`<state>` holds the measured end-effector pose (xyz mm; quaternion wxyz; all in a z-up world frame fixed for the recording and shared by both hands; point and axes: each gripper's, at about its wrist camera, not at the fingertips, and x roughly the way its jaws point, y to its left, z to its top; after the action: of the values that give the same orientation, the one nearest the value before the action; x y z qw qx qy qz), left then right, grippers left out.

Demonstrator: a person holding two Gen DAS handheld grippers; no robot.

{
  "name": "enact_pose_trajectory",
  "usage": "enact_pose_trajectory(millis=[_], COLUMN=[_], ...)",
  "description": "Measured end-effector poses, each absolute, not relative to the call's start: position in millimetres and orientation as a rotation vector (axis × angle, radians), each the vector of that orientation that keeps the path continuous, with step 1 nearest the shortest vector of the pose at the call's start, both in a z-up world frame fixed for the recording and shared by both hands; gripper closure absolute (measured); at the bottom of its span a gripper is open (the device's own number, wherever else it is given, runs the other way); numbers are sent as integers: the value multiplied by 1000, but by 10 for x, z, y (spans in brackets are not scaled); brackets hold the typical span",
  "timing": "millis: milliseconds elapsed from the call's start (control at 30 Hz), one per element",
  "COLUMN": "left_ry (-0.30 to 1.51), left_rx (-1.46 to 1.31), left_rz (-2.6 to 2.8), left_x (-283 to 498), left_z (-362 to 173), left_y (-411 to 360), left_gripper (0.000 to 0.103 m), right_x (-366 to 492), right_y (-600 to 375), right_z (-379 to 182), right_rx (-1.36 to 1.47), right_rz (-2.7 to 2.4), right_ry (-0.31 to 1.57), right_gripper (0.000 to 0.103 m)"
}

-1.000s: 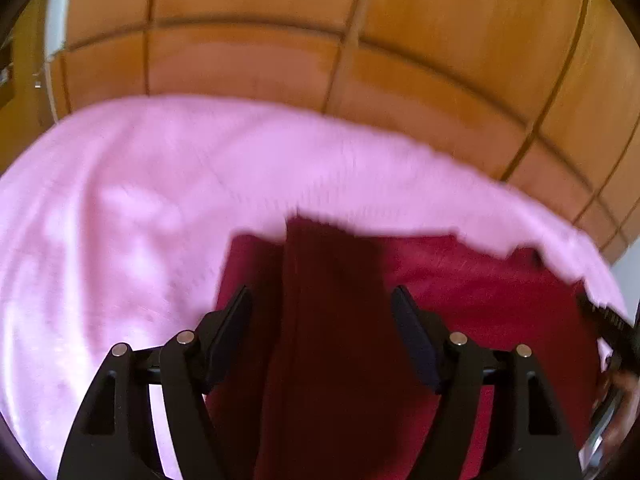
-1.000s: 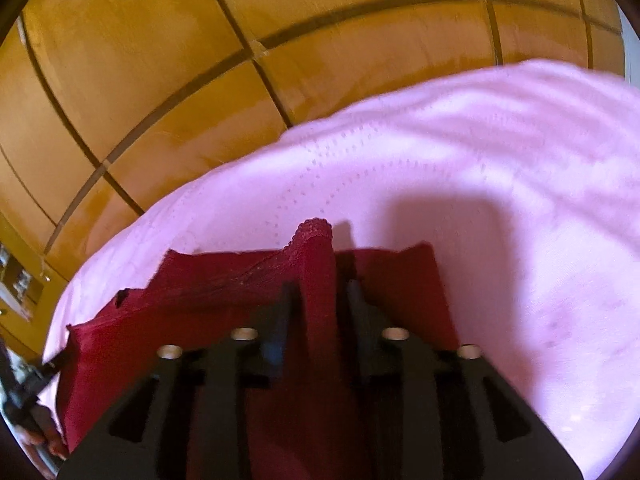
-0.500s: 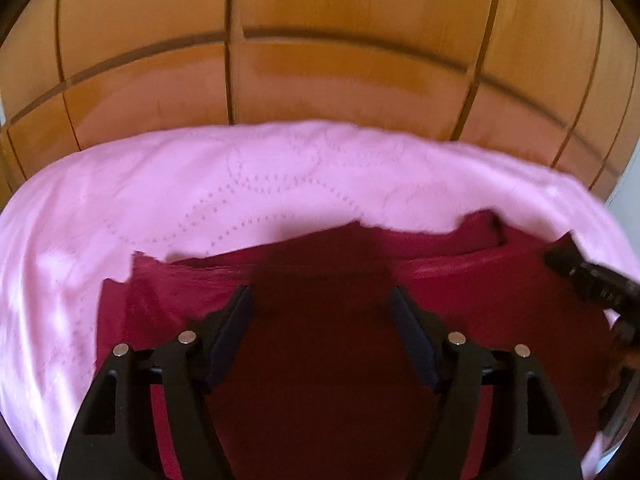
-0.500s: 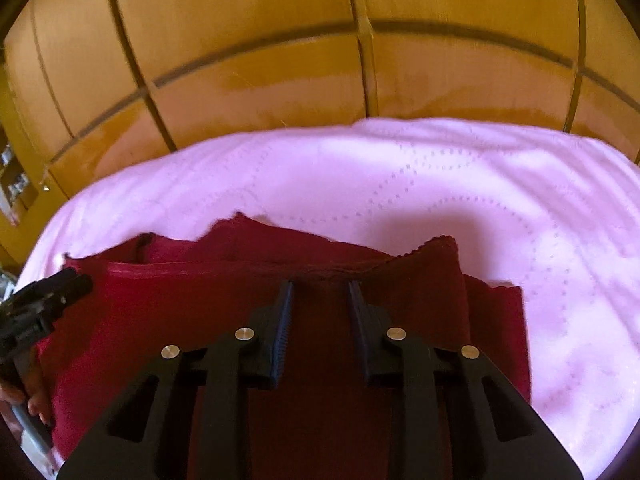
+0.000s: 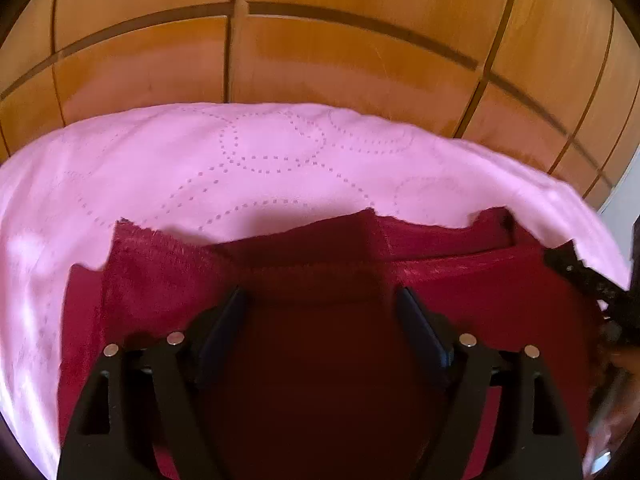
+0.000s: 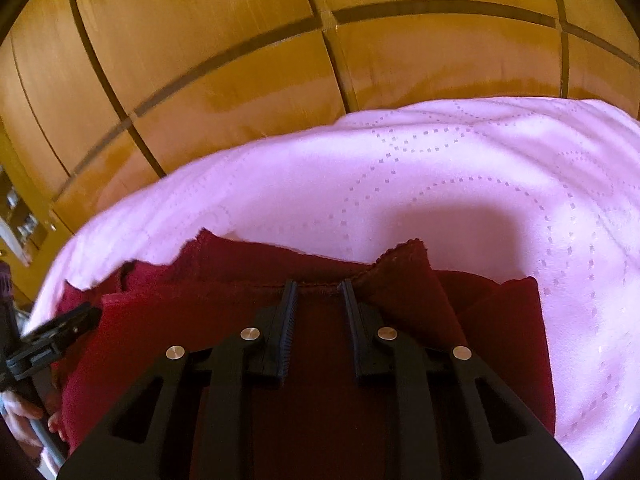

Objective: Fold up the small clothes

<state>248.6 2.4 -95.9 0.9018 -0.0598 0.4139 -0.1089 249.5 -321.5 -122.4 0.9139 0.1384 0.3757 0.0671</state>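
A dark red cloth (image 5: 160,276) lies folded on a pink quilted bedspread (image 5: 240,168). My left gripper (image 5: 320,300) hovers over the cloth's near part with its jaws wide apart and nothing between them. The cloth also shows in the right wrist view (image 6: 500,320), with a raised corner at its far edge. My right gripper (image 6: 318,286) sits on the cloth's far hem with its jaws a little apart; the hem lies flat between the tips. The right gripper shows at the right edge of the left wrist view (image 5: 592,280), and the left gripper at the left edge of the right wrist view (image 6: 56,332).
A wooden panelled wardrobe (image 5: 320,60) stands behind the bed. The bedspread (image 6: 480,184) extends beyond the cloth on the far side and on both sides. A person's hand (image 6: 24,412) holds the left gripper's handle.
The lifted cloth edge has come down flat onto the lower layer. My right gripper's jaws have opened off the hem. Both grippers have swung to face the wardrobe squarely.
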Motion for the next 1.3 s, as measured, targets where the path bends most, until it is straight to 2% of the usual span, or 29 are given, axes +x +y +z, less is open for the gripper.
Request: enact_pose_trajectory(millis=[67, 300, 433, 567, 600, 667, 800, 933, 967, 1000, 1033, 1067, 1233, 1300], left_ry=[846, 791, 726, 724, 719, 726, 742, 742, 743, 742, 732, 717, 702, 704], left_rx=[-162, -168, -55, 27, 39, 41, 15, 30, 31, 27, 12, -5, -84, -112], left_rz=[-222, -179, -161, -165, -166, -167, -176, -180, -182, -189, -200, -204, -255, -303], left_x=[2331, 1578, 1331, 1291, 1292, 1312, 1368, 1295, 1261, 1226, 1150, 1085, 842, 763], left_z=[-887, -856, -919, -996, -1003, -1043, -1076, -1021, -989, -964, -916, -874, -750, -719], left_y=[114, 434, 403, 383, 380, 406, 435, 424, 420, 418, 424, 429, 396, 362], left_gripper=[22, 22, 22, 22, 21, 21, 21, 20, 18, 11, 6, 4, 3, 4], right_x=[2372, 1584, 1266, 1099, 1073, 1045, 1018, 950, 923, 858, 800, 757, 529, 416], right_y=[-3300, -3249, -3033, -3154, -3198, -3299, -3526, -3437, -3433, -3418, -3413, -3409, -3427, -3515], right_z=[-1139, -817, -880, -1153, -1198, -1275, -1434, -1309, -1263, -1204, -1152, -1108, -952, -950], right_rx=[324, 390, 287, 355, 362, 372, 534, 473, 474, 478, 482, 485, 478, 556], right_rz=[128, 119, 167, 124, 109, 78, 97, 77, 77, 83, 87, 86, 82, 95], right_ry=[708, 640, 694, 790, 791, 780, 745, 732, 729, 718, 706, 695, 701, 706], right_gripper=[79, 79, 79, 79, 90, 103, 103, 102, 96, 80, 70, 54, 52, 52])
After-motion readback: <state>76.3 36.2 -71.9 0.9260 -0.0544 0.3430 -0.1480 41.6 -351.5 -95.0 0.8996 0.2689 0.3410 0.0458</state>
